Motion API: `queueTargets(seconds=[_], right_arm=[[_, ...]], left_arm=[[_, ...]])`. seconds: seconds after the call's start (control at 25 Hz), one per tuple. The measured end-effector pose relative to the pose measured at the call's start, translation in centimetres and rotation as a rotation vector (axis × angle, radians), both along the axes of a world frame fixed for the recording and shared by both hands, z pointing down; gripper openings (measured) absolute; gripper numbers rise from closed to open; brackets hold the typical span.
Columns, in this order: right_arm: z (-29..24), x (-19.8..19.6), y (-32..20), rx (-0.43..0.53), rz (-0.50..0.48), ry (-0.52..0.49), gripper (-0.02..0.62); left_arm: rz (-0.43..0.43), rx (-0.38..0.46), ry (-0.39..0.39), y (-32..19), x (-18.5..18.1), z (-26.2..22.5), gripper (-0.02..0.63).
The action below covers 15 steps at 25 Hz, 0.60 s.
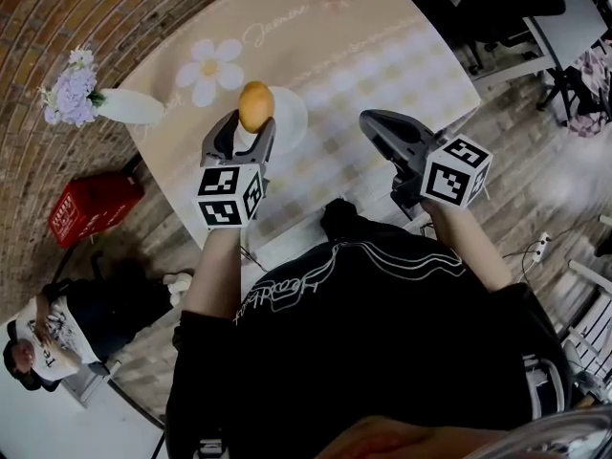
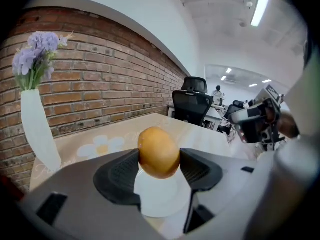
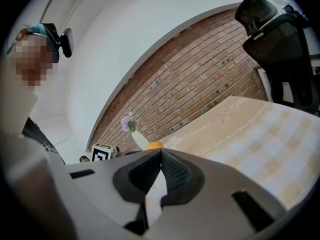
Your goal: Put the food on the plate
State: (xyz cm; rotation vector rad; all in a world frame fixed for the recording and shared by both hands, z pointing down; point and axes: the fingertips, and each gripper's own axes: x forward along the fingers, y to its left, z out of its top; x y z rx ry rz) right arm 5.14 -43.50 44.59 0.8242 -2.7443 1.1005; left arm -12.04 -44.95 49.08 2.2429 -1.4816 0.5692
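An orange round fruit (image 1: 254,105) is pinched between the pads of my left gripper (image 1: 251,122), which is shut on it above a white plate (image 1: 292,115) on the table. In the left gripper view the fruit (image 2: 158,152) hangs between the two dark pads, with the plate (image 2: 162,196) right beneath it. My right gripper (image 1: 375,122) is held over the table's right part, its jaws shut with nothing in them. In the right gripper view its pads (image 3: 172,171) meet at the tips, and the fruit (image 3: 153,145) peeks over them.
A white vase with purple flowers (image 1: 105,100) stands at the table's left end. A red basket (image 1: 91,207) sits on the floor beside the table. A person (image 1: 48,338) crouches at lower left. Black office chairs (image 2: 192,106) stand beyond the table.
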Motion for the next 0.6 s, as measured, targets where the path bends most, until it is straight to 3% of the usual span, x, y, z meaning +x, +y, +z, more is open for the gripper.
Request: queueTargets(seconds=[0.24,0.6], right_arm=[[2.7,0.2,-0.1,-0.059,-0.004,0.017,-0.003],[5.3,0.5,0.1,-0.117,-0.012,0.042,-0.003]], left_arm=[[0.001,-0.059,-0.015,-0.2,-0.4,4.1,0.252],[0.021,-0.085,-0.035,0.1,-0.2,7.1,0.252]])
